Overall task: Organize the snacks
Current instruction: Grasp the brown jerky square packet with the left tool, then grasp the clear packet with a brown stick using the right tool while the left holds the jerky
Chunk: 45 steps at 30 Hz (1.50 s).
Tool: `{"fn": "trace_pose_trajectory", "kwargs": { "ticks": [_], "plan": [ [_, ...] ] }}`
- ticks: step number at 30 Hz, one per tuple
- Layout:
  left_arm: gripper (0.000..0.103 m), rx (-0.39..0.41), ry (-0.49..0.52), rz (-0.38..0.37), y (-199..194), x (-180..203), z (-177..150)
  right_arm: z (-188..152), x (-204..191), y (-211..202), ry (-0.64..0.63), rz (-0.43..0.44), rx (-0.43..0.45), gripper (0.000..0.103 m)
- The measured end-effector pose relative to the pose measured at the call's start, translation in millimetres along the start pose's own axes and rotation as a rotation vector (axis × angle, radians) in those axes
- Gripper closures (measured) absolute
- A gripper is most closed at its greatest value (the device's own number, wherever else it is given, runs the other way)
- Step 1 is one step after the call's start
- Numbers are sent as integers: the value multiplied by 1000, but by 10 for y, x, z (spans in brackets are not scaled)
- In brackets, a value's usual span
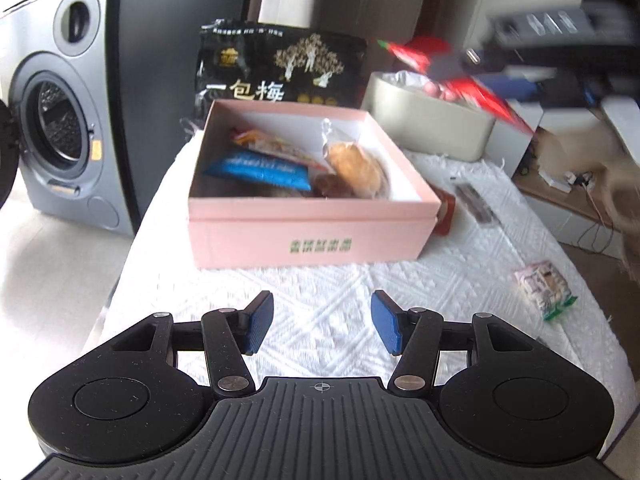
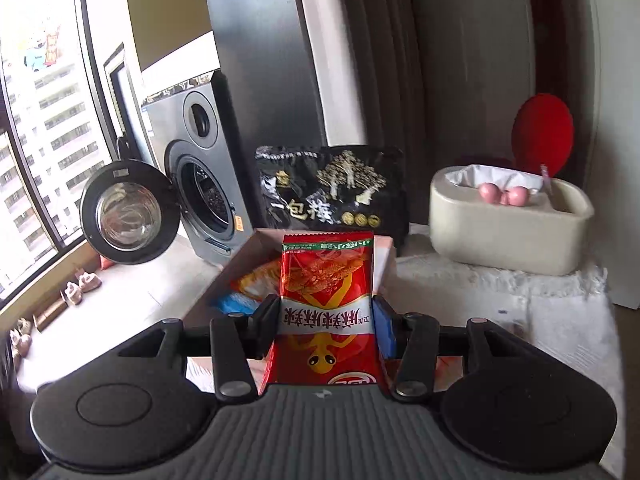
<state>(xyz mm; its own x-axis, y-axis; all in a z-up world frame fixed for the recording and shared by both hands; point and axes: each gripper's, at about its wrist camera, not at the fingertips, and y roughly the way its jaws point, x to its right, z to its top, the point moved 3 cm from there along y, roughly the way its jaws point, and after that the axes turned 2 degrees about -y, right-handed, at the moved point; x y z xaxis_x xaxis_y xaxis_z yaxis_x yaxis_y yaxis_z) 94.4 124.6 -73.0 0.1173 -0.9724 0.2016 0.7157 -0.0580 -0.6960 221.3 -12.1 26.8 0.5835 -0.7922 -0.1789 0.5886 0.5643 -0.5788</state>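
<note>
The right tool [image 2: 326, 322] grips a red snack packet [image 2: 328, 300] by its two side edges, pads pressed on it, the packet standing upright between the fingers with its green-edged top seam away from the camera. It hangs over the near end of the open pink box [image 2: 248, 252]; in the left wrist view the same packet [image 1: 452, 68] shows as a red blur above the box's far right corner. The left tool [image 1: 322, 322] stands wide with nothing between its blue pads [image 1: 256, 330], above the white textured cloth [image 1: 320, 320] on the worktop, just short of the pink box [image 1: 308, 236]. Inside the box lie a blue packet [image 1: 260, 170], an orange one [image 1: 276, 146] and clear-wrapped pastries [image 1: 356, 166]. Behind it a large black bag [image 1: 280, 68] stands upright, with a cream bin [image 1: 432, 120] to its right. A small pale packet [image 1: 546, 286] lies on the cloth, well apart to the right. A washing machine [image 1: 60, 120] stands at the left, door open.
</note>
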Motion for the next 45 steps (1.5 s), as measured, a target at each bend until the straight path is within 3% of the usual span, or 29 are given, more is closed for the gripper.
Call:
{"fn": "trace_pose_trajectory", "kwargs": {
  "ticks": [1,4,7,11,16,20,24,29,34,39,45],
  "plan": [
    [44,-9,0,11,11,-7,-52,87,-48,109,-1,-9,11,53],
    [44,-31,-2,20,34,-31,-133,227,-165,439,-26,-25,-17,34],
    [44,-38,-17,2,37,-76,-176,98,-180,457,-54,1,-57,33],
    [44,-44,-40,-52,89,-56,-234,-293,92,157,-61,-33,-77,33],
    [44,-60,-7,-125,146,219,-311,-1062,622,-443,-55,-220,-100,33],
    [44,-86,58,-203,217,575,-378,-1603,985,-814,6,-345,-113,29],
    [45,-112,174,-298,246,1068,-469,-1976,1239,-916,100,-370,-142,29],
    [45,-113,419,-377,179,1655,-666,-2142,1387,-943,168,-372,-94,27],
    [44,-71,595,-277,317,1917,-777,-2182,1487,-1020,243,-333,-35,25],
    [41,-80,609,-262,454,1908,-686,-2201,1536,-1058,286,-290,-4,22],
    [41,-60,554,-135,471,1619,-534,-2194,1502,-1033,273,-303,-10,21]
  ]
}}
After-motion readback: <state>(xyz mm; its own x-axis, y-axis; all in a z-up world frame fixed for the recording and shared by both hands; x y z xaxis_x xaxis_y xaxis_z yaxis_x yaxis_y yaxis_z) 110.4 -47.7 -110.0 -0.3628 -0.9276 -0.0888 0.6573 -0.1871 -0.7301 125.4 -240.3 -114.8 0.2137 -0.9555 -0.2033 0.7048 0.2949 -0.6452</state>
